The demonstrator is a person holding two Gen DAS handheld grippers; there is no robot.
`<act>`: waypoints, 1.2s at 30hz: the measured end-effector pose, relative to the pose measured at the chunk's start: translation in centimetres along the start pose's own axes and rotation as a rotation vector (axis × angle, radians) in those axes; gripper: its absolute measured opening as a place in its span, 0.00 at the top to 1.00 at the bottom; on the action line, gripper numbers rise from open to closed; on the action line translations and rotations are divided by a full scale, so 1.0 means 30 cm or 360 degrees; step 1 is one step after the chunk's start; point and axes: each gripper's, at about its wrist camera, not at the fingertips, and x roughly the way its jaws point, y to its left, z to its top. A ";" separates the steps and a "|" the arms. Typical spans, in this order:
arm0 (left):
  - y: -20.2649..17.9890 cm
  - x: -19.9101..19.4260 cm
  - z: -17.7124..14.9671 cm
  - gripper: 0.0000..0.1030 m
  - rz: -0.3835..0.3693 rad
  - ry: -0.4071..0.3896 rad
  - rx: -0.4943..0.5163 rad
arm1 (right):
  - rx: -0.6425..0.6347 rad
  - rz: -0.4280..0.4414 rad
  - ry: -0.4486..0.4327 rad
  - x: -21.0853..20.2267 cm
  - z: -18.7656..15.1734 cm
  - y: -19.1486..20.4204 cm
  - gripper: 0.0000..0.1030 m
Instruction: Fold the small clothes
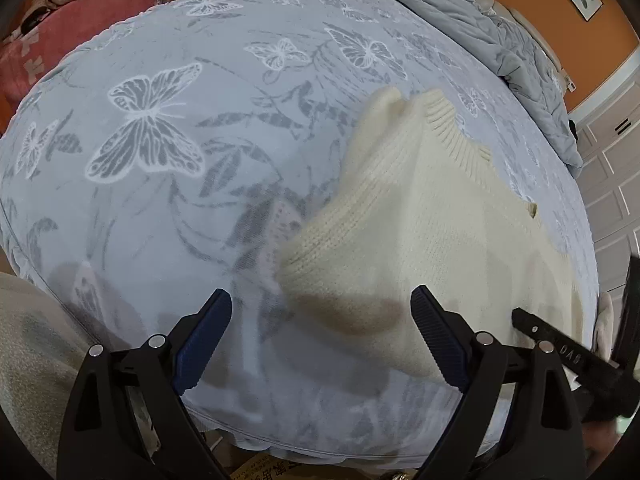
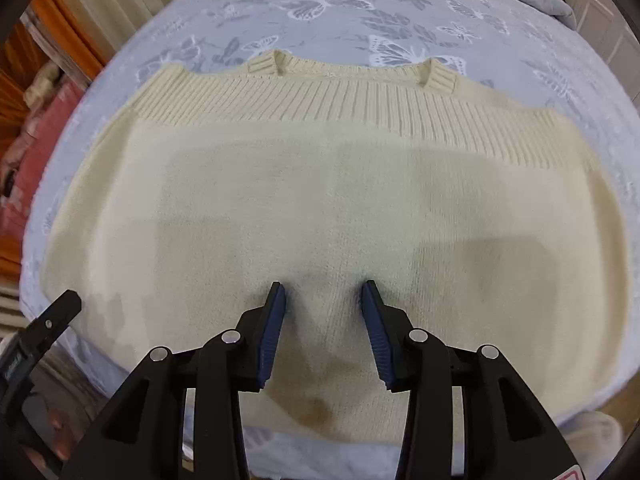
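Observation:
A cream knit sweater (image 2: 320,184) lies folded flat on the bed, its ribbed hem (image 2: 320,96) at the far side with two ribbed cuffs (image 2: 266,63) peeking out behind it. My right gripper (image 2: 323,284) hovers over the sweater's near middle, jaws partly apart and nothing pinched between the blue pads. In the left wrist view the sweater (image 1: 420,220) fills the right half. My left gripper (image 1: 321,292) stands wide open above its near left corner, one finger over the sheet and one over the knit. A black finger of the right gripper (image 1: 560,344) shows at the right.
The bed's blue butterfly sheet (image 1: 200,80) spreads out to the left and beyond the sweater. A crumpled grey quilt (image 1: 500,40) lies at the far right edge. A pink blanket (image 1: 80,20) sits past the far left edge. White panelled doors (image 1: 612,184) stand to the right.

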 end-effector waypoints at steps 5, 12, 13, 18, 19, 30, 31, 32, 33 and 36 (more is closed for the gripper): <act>0.009 0.009 0.014 0.14 -0.0058 0.0013 -0.0072 | 0.0161 0.0253 -0.0099 -0.102 0.082 -0.018 0.67; 0.006 0.030 0.014 0.14 -0.0043 0.0051 -0.0054 | 0.0177 0.0166 0.0097 0.044 0.110 0.013 0.74; 0.008 0.029 0.015 0.14 -0.0047 0.0051 -0.0059 | 0.0150 0.0147 0.0089 0.053 0.092 0.023 0.74; 0.011 0.043 0.014 0.14 -0.0045 0.0069 -0.0078 | 0.0051 0.0060 0.0054 0.058 0.090 0.065 0.72; 0.009 0.047 0.013 0.14 -0.0040 0.0072 -0.0076 | 0.0049 0.0065 0.0057 0.059 0.092 0.063 0.72; 0.029 0.076 0.031 0.10 -0.0166 0.0082 -0.0186 | 0.0299 0.0174 0.0045 -0.010 0.084 -0.051 0.89; 0.040 0.080 0.038 0.11 -0.0196 0.0075 -0.0223 | 0.0304 0.0155 0.0055 0.000 0.081 -0.059 0.95; 0.044 0.082 0.041 0.11 -0.0228 0.0067 -0.0242 | 0.0300 0.0141 0.0067 0.013 0.082 -0.064 0.96; 0.051 0.085 0.047 0.12 -0.0271 0.0068 -0.0259 | 0.0300 0.0144 0.0076 0.023 0.078 -0.067 0.96; 0.081 0.109 0.058 0.44 -0.0447 0.0151 -0.0326 | 0.0273 0.0145 0.0082 0.046 0.083 -0.059 0.97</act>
